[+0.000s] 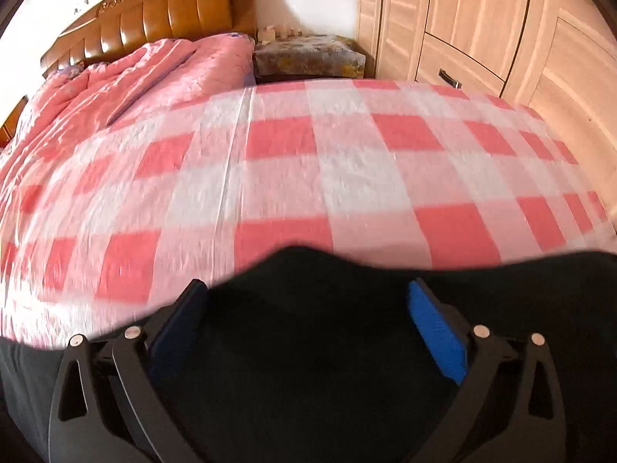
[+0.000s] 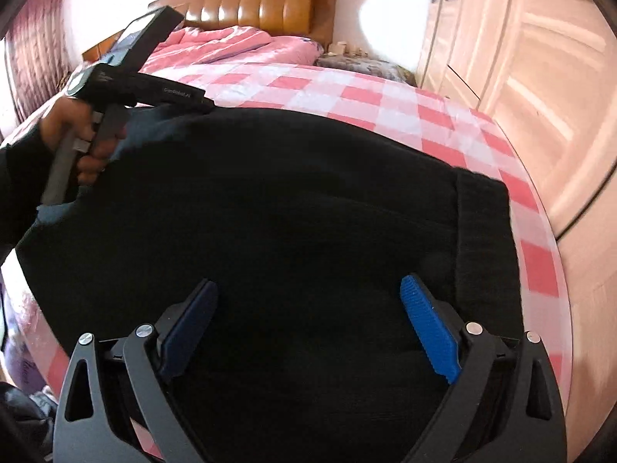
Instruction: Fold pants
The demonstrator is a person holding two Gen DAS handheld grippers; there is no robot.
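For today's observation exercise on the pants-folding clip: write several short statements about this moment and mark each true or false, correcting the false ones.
1. The pants are black. True.
2. They lie on a plain blue sheet. False: the bed cover is pink-and-white checked.
3. The right gripper has its jaws apart. True.
4. The left gripper is clamped shut. False: its jaws are spread over the cloth.
5. A wooden wardrobe stands beside the bed. True.
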